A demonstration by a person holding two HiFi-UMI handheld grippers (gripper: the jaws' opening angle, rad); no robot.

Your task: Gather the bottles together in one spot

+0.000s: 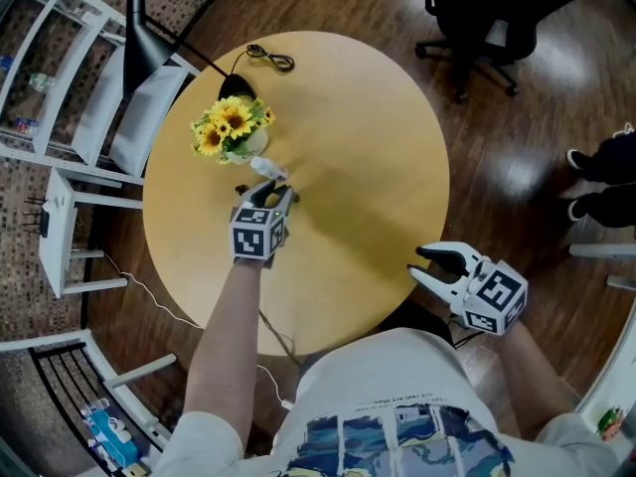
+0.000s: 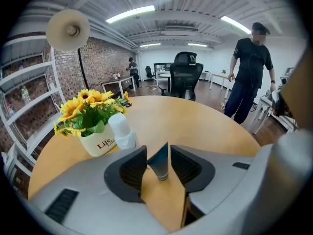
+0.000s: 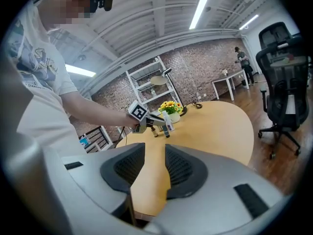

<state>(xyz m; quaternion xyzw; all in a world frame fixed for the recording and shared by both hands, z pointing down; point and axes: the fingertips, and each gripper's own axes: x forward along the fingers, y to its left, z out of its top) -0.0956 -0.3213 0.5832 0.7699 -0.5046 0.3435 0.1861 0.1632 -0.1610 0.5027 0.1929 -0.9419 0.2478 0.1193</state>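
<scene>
Left tool [image 2: 157,152]: jaws apart, not clamped. The dark tube [image 2: 159,165] stands cap-down on the surface [image 2: 210,126] between them, and the left pad is very close, perhaps touching. Just ahead-left of the tool is the white bottle [image 2: 120,129], just beside the sunflower pot [image 2: 98,142].

Risk when you back out: a skewed pull drags a pad across that narrow-footed tube and topples it, likely toward the bottle.

Right tool [image 3: 155,149]: jaws apart, empty, well off to the right.
</scene>
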